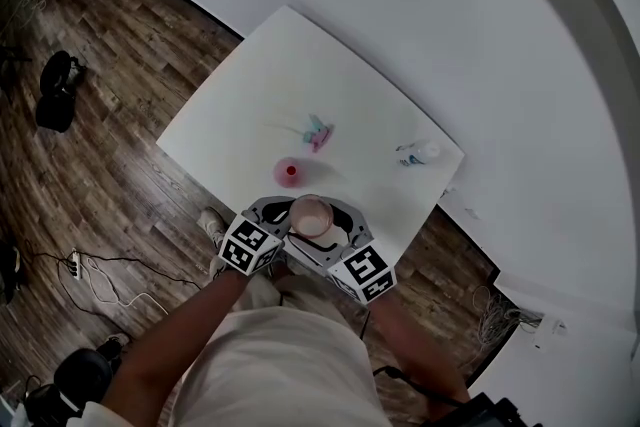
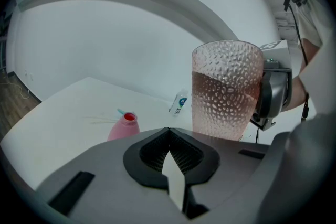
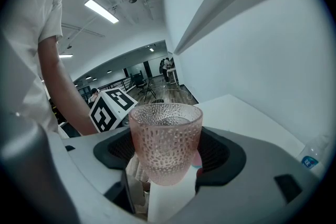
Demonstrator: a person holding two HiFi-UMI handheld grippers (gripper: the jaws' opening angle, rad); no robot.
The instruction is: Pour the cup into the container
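My right gripper [image 3: 166, 168] is shut on a pebbled clear cup [image 3: 165, 140] partly filled with pinkish liquid, and it holds the cup upright. In the head view the cup [image 1: 312, 215] hangs over the near edge of the white table [image 1: 240, 115], just short of a pink container [image 1: 290, 172] with a red open mouth. My left gripper [image 2: 170, 157] is shut with nothing between its jaws, close to the left of the cup [image 2: 226, 89]. The left gripper view has the container [image 2: 124, 126] standing on the table ahead and to the left.
A small clear bottle with a blue label [image 1: 418, 153] lies at the table's right side. A pink and teal item [image 1: 318, 131] lies mid-table beyond the container. A white wall runs behind the table. On the wooden floor at left are a black bag [image 1: 55, 91] and cables.
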